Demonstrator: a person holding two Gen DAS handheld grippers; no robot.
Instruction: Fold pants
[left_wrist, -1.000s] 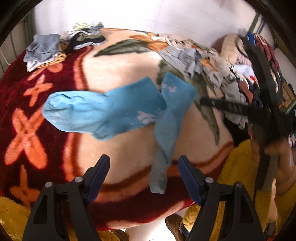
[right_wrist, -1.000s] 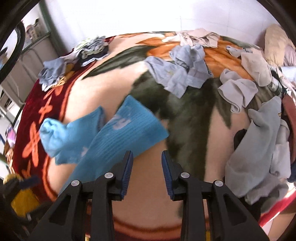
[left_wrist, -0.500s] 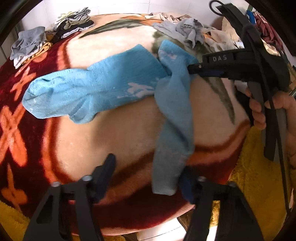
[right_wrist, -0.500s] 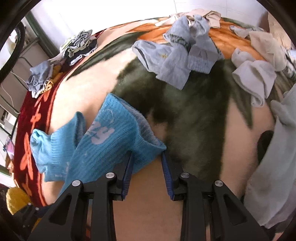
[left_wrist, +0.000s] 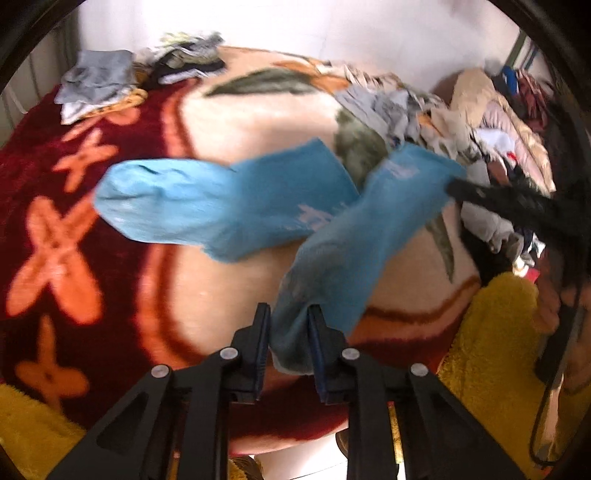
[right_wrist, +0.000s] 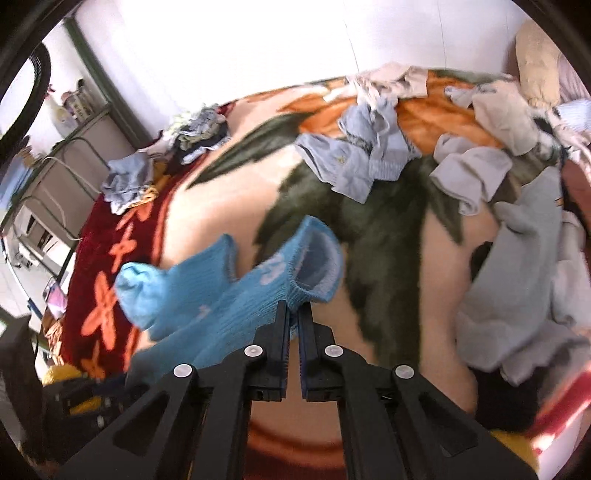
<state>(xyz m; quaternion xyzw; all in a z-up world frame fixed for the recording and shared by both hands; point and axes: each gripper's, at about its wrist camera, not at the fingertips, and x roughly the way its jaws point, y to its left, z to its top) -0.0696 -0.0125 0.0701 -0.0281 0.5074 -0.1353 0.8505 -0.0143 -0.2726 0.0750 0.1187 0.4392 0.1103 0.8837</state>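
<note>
Two blue socks lie on a patterned blanket (left_wrist: 240, 122). One blue sock (left_wrist: 221, 199) rests flat at the left. The second blue sock (left_wrist: 354, 236) is lifted between both grippers. My left gripper (left_wrist: 288, 332) is shut on its toe end. My right gripper (right_wrist: 293, 314) is shut on its cuff (right_wrist: 314, 266); it shows as a black tool at the right of the left wrist view (left_wrist: 517, 203). No pants are clearly picked out in view.
A heap of loose grey and beige clothes (right_wrist: 369, 155) covers the far right of the blanket. Folded piles (left_wrist: 96, 81) sit at the far left corner. A yellow fuzzy cover (left_wrist: 491, 332) is at the near edge. A metal rack (right_wrist: 55, 184) stands left.
Both grippers closed on the second sock, left on the toe, right on the cuff, and lifted it off the blanket. The first sock stayed put.
</note>
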